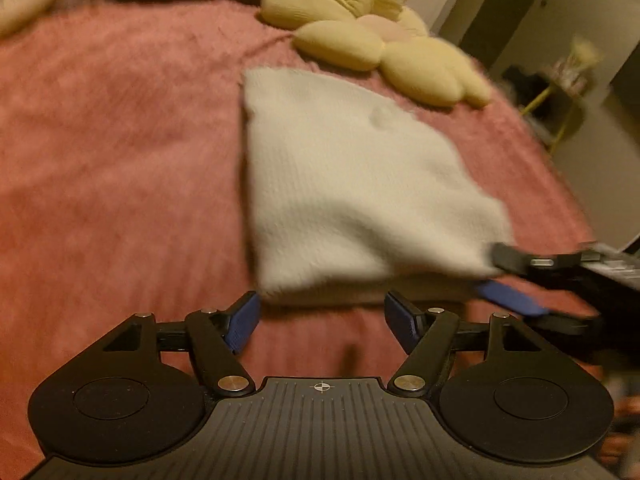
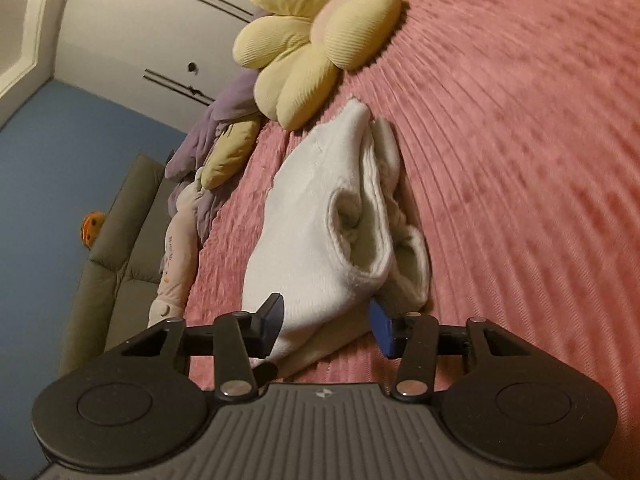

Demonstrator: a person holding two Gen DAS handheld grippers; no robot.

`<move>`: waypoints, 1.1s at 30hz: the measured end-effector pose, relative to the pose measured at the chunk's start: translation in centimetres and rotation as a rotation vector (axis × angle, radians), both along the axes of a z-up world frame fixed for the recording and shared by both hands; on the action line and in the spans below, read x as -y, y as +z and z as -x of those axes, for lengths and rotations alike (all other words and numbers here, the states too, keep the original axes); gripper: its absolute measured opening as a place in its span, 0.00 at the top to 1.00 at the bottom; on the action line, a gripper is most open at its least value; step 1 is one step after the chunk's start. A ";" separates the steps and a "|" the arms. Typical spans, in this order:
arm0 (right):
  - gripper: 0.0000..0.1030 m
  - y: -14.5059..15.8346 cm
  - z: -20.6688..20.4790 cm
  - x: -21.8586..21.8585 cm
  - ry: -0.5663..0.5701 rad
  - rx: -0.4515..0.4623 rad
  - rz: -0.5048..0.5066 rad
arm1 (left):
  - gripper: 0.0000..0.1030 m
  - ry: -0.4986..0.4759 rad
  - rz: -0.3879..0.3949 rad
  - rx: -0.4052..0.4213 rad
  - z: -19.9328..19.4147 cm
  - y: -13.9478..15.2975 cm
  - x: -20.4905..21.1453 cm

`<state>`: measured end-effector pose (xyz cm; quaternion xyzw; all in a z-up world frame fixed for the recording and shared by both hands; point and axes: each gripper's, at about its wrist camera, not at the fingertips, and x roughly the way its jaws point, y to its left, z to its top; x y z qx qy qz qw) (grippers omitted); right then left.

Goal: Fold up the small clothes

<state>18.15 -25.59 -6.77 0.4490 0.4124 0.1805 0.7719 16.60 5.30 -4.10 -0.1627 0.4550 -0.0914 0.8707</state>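
**Inspector:** Currently, the white knit garment (image 1: 360, 184) lies on the pink bedspread (image 1: 120, 160), just short of the yellow flower cushion (image 1: 360, 32). It is doubled over, with layered edges and an open cuff or hem showing in the right wrist view. I cannot tell what kind of garment it is.

**Assistant:** And the grippers?

**Inspector:** The left gripper (image 1: 320, 320) stands wide, both blue pads bare, nothing between them. Its near pad sits just beside the garment's front left corner but apart from it. The right gripper (image 2: 328, 320) has a narrower gap, and the garment's near right corner sits between its fingers. The left finger (image 2: 272, 312) looks to be against the cloth. Whether the other pad presses too, I cannot say; the fabric hides its face.

**Assistant:** Which step, in your judgement?

**Inspector:** A fold looks to have been laid. The left side is free of the cloth; the right side is at the corner, either letting go or taking hold. The frames are blurred, so I would not go further.

**Assistant:** What does the next move call for?

**Inspector:** Probably a check that the top layer lies square over the lower one. If a further fold is wanted, both grippers need a clean pinch through all layers at the near corners, then a level carry across so the stack does not slide on the bedspread.
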 end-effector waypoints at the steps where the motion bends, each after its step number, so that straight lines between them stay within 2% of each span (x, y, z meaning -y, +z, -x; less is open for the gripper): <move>1: 0.64 -0.1 0.1 0.1 -0.013 -0.006 -0.008 | 0.28 0.004 0.085 -0.006 0.2 -0.2 -0.4; 4: 0.70 -0.6 -0.2 -0.3 -0.035 -0.016 -0.001 | 0.28 0.061 0.321 -0.041 0.1 -1.1 -1.7; 9: 0.70 -1.4 -0.5 -0.5 -0.084 -0.053 -0.001 | 0.28 0.220 0.505 -0.087 -0.9 -3.5 -3.1; 11: 0.70 -1.6 -0.4 -0.3 -0.101 -0.050 0.000 | 0.28 0.258 0.556 -0.066 -1.0 -3.7 -3.6; 14: 0.70 -2.3 -0.8 -0.2 -0.121 -0.063 -0.059 | 0.30 0.280 0.547 -0.065 -1.7 -3.9 -3.6; 17: 0.70 -3.1 -1.3 -0.5 -0.127 -0.083 -0.125 | 0.47 0.322 0.567 -0.090 -2.4 -4.5 -3.9; 19: 0.70 -3.2 -1.7 -1.1 -0.113 -0.085 -0.110 | 0.62 0.331 0.561 -0.087 -2.5 -4.4 -4.3; 22: 0.90 -2.1 -2.0 -1.7 -0.083 -0.039 -0.007 | 0.73 0.310 0.494 -0.051 -2.4 -3.4 -4.6; 26: 0.92 0.0 -1.3 -1.9 -0.071 0.057 0.087 | 0.82 0.276 0.417 -0.010 -2.3 -1.6 -4.8; 29: 0.93 0.5 -0.6 -1.7 -0.073 0.107 0.128 | 0.82 0.254 0.355 0.003 -1.6 -0.9 -4.9; 30: 0.93 0.3 -0.4 -1.7 -0.070 0.110 0.163 | 0.83 0.244 0.315 -0.001 -1.5 -1.1 -4.8; 32: 0.92 -0.7 -0.6 -2.3 -0.048 0.086 0.317 | 0.83 0.226 0.206 -0.042 -1.5 -2.0 -4.3; 33: 0.93 -1.2 -0.6 -2.8 -0.024 0.096 0.373 | 0.83 0.221 0.178 -0.066 -1.4 -2.6 -4.1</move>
